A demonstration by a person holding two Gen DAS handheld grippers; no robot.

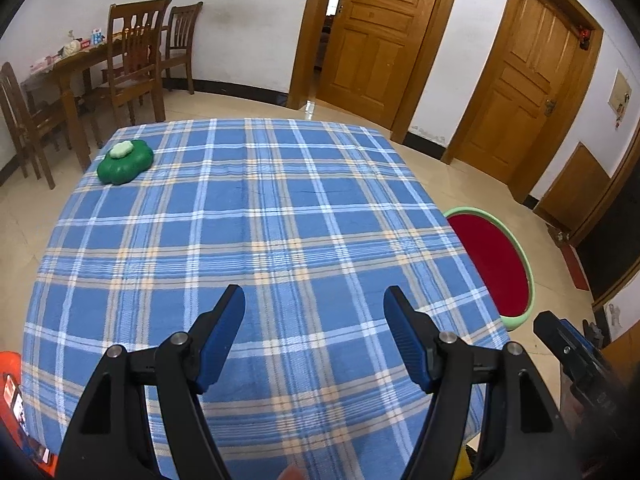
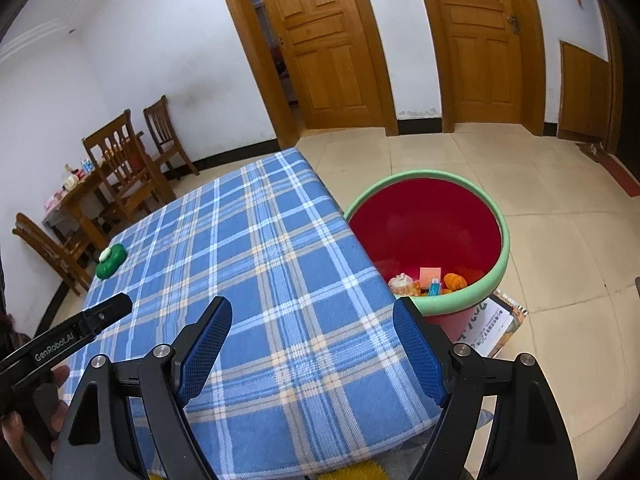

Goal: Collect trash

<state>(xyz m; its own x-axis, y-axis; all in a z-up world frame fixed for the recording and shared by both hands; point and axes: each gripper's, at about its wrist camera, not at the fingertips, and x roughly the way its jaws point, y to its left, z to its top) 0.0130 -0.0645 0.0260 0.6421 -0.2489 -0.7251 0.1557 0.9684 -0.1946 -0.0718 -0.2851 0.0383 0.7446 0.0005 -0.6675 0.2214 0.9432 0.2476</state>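
Observation:
A red bin with a green rim (image 2: 496,216) stands on the floor at the table's right side; it also shows in the left wrist view (image 1: 524,256). Several pieces of trash (image 2: 430,280) lie in its bottom. A green flower-shaped object (image 1: 125,162) with a pale top sits at the table's far left corner, also in the right wrist view (image 2: 111,261). My left gripper (image 1: 314,320) is open and empty over the near part of the blue plaid table (image 1: 256,216). My right gripper (image 2: 312,332) is open and empty over the table's near right edge, beside the bin.
A wooden dining table with chairs (image 1: 120,64) stands at the back left. Two wooden doors (image 1: 372,36) are in the far wall. A printed box (image 2: 496,324) lies on the floor under the bin. An orange object (image 1: 12,384) is at the left edge.

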